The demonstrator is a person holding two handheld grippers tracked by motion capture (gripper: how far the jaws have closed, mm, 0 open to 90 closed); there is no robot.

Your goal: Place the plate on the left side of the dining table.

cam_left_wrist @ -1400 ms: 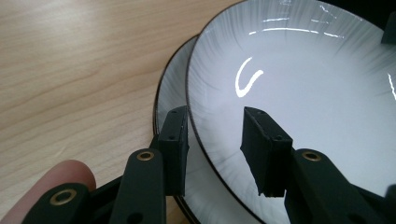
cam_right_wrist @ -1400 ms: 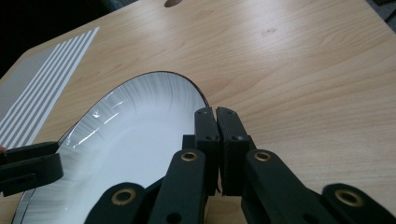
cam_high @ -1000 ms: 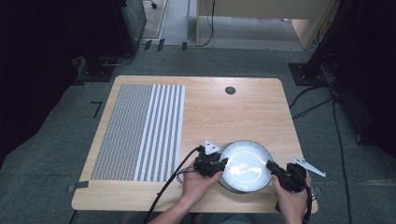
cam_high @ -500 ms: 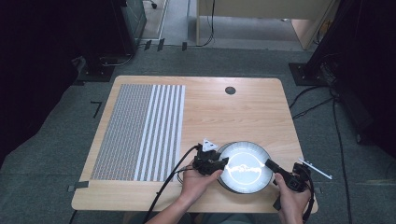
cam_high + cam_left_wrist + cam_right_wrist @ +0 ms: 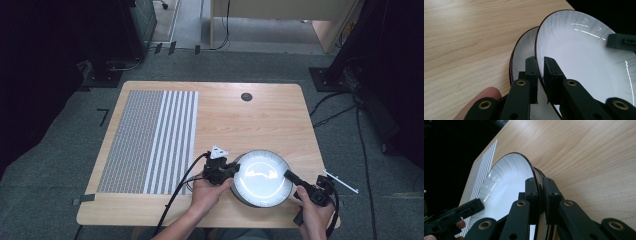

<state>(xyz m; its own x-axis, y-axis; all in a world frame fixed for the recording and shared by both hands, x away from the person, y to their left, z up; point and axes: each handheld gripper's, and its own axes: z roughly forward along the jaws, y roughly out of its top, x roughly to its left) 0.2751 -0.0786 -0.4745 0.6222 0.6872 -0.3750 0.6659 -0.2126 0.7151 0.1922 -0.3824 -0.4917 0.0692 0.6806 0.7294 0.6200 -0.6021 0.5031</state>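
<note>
White plate (image 5: 262, 176): sitting on top of a stack (image 5: 520, 58) at the table's (image 5: 260, 120) near edge, right of the striped mat (image 5: 150, 140).
Left gripper (image 5: 226, 170): jaws closing on the plate's left rim, one above and one beneath it.
Right gripper (image 5: 295, 179): jaws pinching the opposite rim the same way.
Step in hand: judging by the tilt against the stack, the plate is being lifted off.
Doing it well: both hands should be rising together, level, keeping the rim deep between the jaws so the glazed edge is not slipping.
Lower plate: lying just under the plate's left edge, apart from the jaws.
</note>
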